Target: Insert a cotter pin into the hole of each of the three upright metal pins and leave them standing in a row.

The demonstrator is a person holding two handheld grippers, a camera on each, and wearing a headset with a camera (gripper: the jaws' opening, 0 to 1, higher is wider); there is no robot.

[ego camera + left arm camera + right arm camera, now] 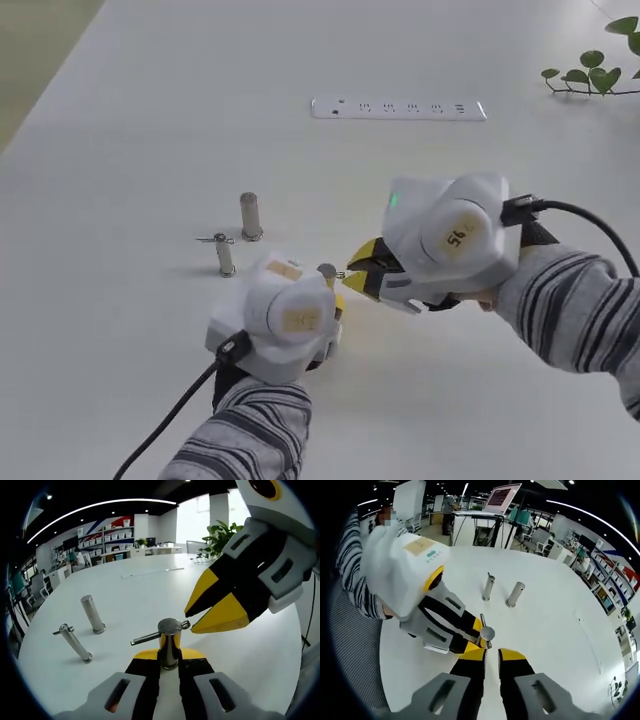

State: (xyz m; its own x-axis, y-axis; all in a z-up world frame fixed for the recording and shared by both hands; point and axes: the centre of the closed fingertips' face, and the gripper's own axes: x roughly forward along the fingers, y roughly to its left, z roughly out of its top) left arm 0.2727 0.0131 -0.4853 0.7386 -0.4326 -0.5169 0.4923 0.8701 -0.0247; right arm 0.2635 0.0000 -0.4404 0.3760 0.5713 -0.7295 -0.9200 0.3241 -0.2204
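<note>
Left gripper (pixel 170 656) fingers pinched a short steel pin (pixel 169 639) upright — right gripper (pixel 189 622) fingers, slightly spread, sat at its thin silver cotter pin (pixel 149 638).

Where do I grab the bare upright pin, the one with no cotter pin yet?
Take the bare pin by the middle of its smooth shaft, jaws closing across it, coming in from the side away from its neighbour with the cotter pin. It stands upright on a wider foot, and its top probably must stay free.
</note>
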